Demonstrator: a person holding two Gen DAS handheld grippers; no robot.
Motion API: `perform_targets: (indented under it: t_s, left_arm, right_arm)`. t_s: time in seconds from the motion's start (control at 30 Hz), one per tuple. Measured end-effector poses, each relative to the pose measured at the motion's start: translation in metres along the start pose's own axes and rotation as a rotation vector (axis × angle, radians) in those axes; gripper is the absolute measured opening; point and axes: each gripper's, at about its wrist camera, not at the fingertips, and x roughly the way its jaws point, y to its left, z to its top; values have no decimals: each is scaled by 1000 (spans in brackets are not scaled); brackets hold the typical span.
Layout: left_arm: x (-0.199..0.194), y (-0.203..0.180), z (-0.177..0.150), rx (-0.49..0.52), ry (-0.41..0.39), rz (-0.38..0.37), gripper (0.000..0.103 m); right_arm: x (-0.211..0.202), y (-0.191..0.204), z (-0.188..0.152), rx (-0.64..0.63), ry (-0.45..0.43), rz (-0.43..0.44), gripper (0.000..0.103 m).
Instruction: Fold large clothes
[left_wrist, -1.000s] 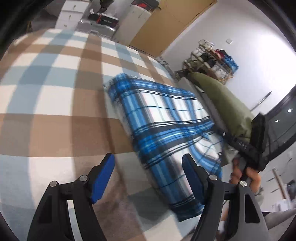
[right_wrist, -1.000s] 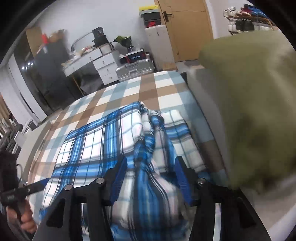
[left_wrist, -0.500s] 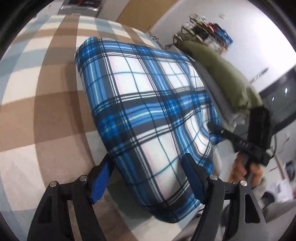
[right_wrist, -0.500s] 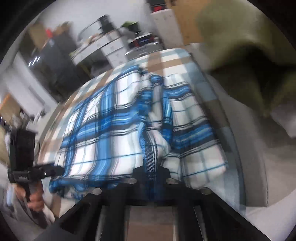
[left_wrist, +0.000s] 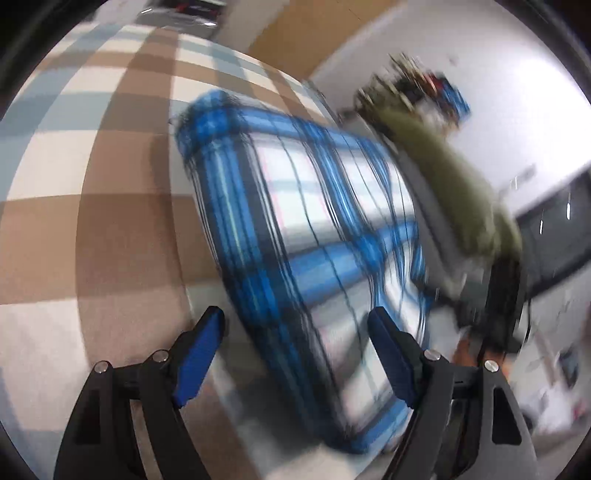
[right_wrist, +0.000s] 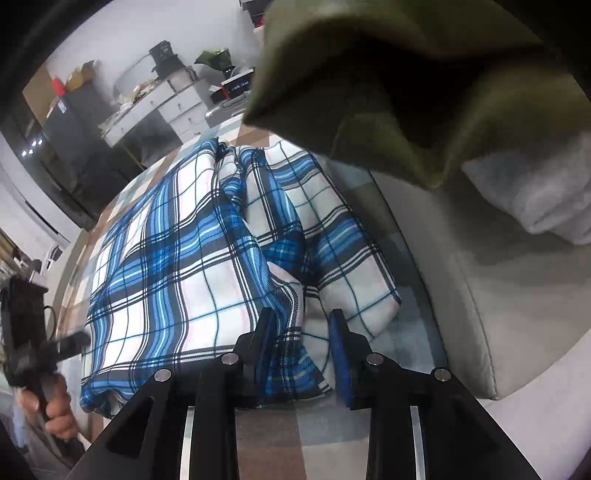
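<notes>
We see no real containers – only a white drawer unit (right_wrist: 173, 110) w/ shut drawers far back, clutter on top too small to tell. One blue plaid garment (right_wrist: 177, 266) lies folded on the bed (left_wrist: 92, 229), on its brown/white/pale-blue check cover, just beside one olive-green cushion (right_wrist: 424, 85) and a grey pillow (right_wrist: 535, 199). Two hand-held grippers: our left hand-held gripper (left_wrist: 295, 350) hangs w/ jaws wide over the garment's near edge, nothing pinched – that view is badly blurred. Our right hand-held gripper (right_wrist: 303, 350) has narrow jaws, opening, w/ a fold of the plaid cloth between the blue pads; the pads don't look pressed on it. One hand (right_wrist: 55, 413) shows on the left grip.
</notes>
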Motion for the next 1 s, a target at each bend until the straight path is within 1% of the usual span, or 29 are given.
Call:
perform_targets:
  t_s: [0.03,0.07,0.1,0.13,0.17,0.23,0.3,0.37,0.4,0.47,0.5,0.57,0.6,0.67,0.7,0.73,0.77,0.83,0.87,0.93,0.97,1.0]
  left_arm:
    - [5,2,5,-34,-12,8,56]
    - [9,3,11,-57,-18,17,52]
    - [12,4,15,-92,-40,25,41]
    - [13,6,16,-108,-62,47,27]
    - [12,7,16,-110,-84,68,23]
    - [7,10,14,-127,-109,62,16]
    - [2,12,11,-111,-115,73,15]
    - [-10,21,8,-107,-122,88,15]
    - [-16,25,6,-106,-126,93,15]
    - [-33,36,4,-104,-126,115,15]
    - [-36,38,9,-101,-124,127,15]
    - [-54,49,6,-91,-120,160,15]
    - [-68,58,3,-84,-120,185,16]
    - [-84,68,0,-74,-111,233,17]
    - [-90,70,-1,-74,-117,247,18]
    - [-93,71,-1,-74,-125,265,22]
    - [-98,74,-1,-75,-130,294,24]
    - [-101,76,-2,-101,-146,305,32]
    - [-104,75,-2,-123,-164,299,34]
    - [-111,69,-4,-127,-199,299,44]
    - [-114,65,-5,-124,-218,301,45]
    - [-117,60,-5,-117,-241,302,46]
  right_arm:
    - [2,-2,-1,6,7,4,29]
    - [5,-2,-3,6,17,8,30]
    - [5,-1,-2,2,9,5,30]
    - [6,-1,-3,3,11,6,30]
    - [6,1,-3,2,14,10,30]
    - [4,5,-10,-6,20,18,30]
    - [7,11,-13,-30,34,29,30]
    - [6,22,-16,-52,58,65,30]
    - [6,21,-13,-63,67,77,30]
    - [7,34,-17,-100,110,140,30]
    - [8,39,-18,-115,129,167,30]
    - [9,59,-23,-175,185,271,30]
    - [6,64,-22,-190,183,297,30]
    - [-4,71,-11,-198,123,349,31]
    - [-5,72,-6,-191,99,352,31]
    - [-3,73,5,-183,67,336,33]
    - [5,77,16,-172,50,317,33]
    - [28,88,33,-148,45,322,33]
    - [43,93,43,-138,57,331,33]
    - [73,112,52,-128,102,348,33]
    - [90,117,59,-109,129,358,33]
    - [99,119,60,-94,144,352,31]
